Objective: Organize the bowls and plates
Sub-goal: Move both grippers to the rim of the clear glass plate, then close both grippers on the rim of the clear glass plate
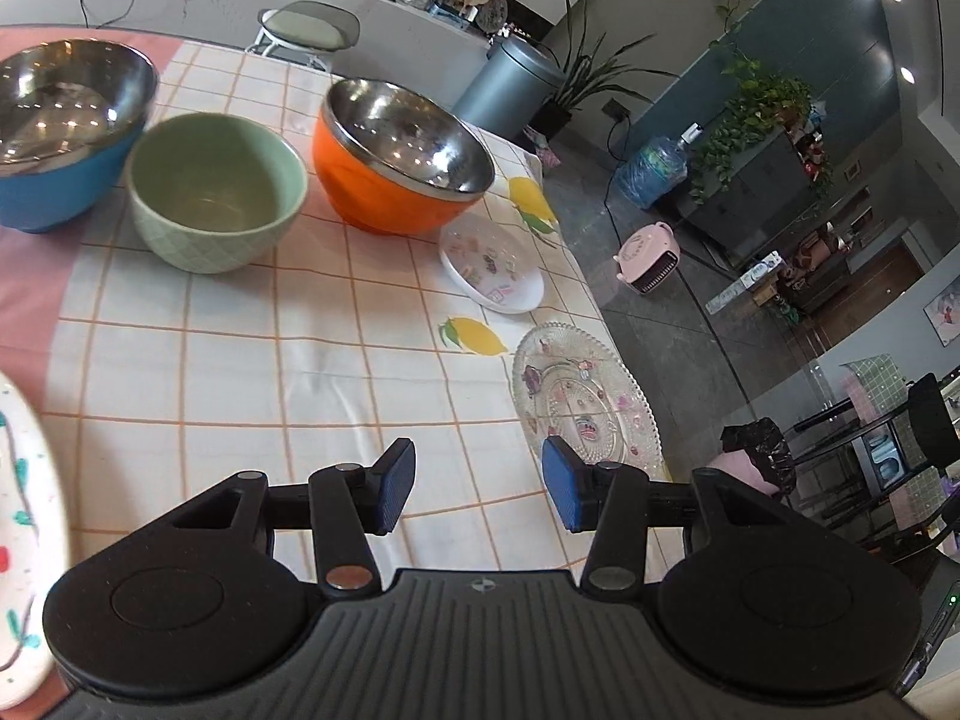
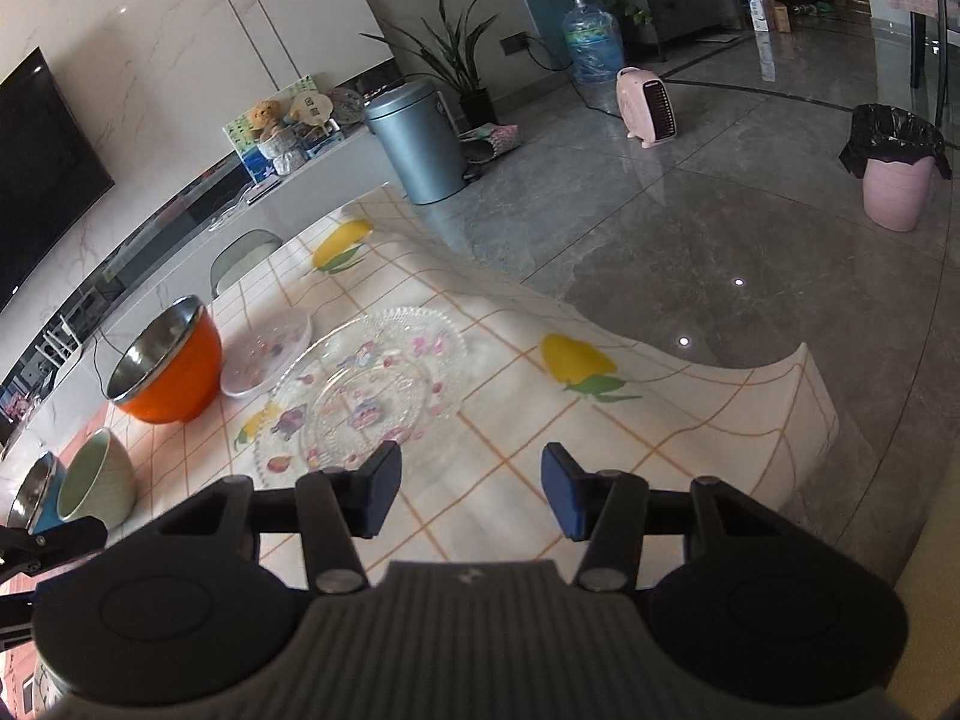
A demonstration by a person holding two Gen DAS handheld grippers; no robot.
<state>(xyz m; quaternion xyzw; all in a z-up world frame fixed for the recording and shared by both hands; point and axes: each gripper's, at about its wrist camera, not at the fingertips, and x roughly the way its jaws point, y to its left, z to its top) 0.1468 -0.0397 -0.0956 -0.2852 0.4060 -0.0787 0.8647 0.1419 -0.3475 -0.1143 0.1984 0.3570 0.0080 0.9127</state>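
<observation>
On the checked tablecloth stand a blue steel-lined bowl [image 1: 60,126], a pale green bowl [image 1: 216,192] and an orange steel-lined bowl [image 1: 399,156] in a row. A small white patterned plate [image 1: 492,267] lies right of the orange bowl. A clear glass plate [image 1: 585,399] lies at the table's right edge. My left gripper [image 1: 477,489] is open and empty above the cloth, just left of the glass plate. My right gripper [image 2: 471,495] is open and empty, just right of the glass plate [image 2: 360,390]. The orange bowl [image 2: 171,369] and white plate [image 2: 267,351] lie beyond.
A white plate with green and red marks [image 1: 24,540] shows at the left edge. The table edge [image 2: 690,360] drops to a grey tiled floor. A grey bin [image 2: 417,141], a pink heater [image 2: 648,105] and a pink waste bin [image 2: 897,171] stand on the floor.
</observation>
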